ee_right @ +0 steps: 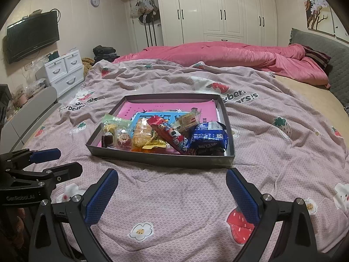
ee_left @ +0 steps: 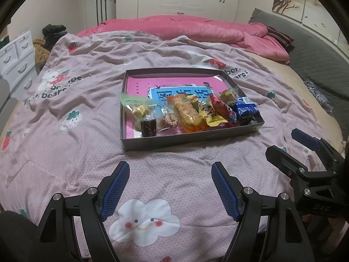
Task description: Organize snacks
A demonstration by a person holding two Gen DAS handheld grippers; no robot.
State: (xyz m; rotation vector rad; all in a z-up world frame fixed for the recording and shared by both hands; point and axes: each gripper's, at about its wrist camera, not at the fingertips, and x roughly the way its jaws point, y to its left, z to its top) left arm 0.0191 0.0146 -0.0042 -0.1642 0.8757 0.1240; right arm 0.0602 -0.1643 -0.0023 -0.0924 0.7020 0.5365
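Observation:
A shallow dark box [ee_left: 192, 139] [ee_right: 157, 159] lies on the bed with several wrapped snacks along its near side. Among them are a blue biscuit pack [ee_left: 246, 109] [ee_right: 207, 138], a red packet [ee_left: 224, 109] [ee_right: 170, 134], an orange-yellow cracker pack [ee_left: 189, 114] [ee_right: 142, 136] and a small dark sweet [ee_left: 148, 126] [ee_right: 107, 140]. My left gripper [ee_left: 170, 167] hovers open over the blanket just short of the box, with nothing between its fingers. My right gripper [ee_right: 172, 173] stands open beside it, also holding nothing, and shows at the right edge [ee_left: 288, 139] of the left wrist view.
A pink and blue printed sheet [ee_left: 157, 85] lines the box bottom. The pinkish strawberry blanket [ee_left: 87, 152] covers the bed, with a rumpled pink quilt [ee_right: 229, 54] behind. White drawers [ee_right: 63, 69], a wall television [ee_right: 32, 36] and wardrobes [ee_right: 218, 11] stand beyond the bed.

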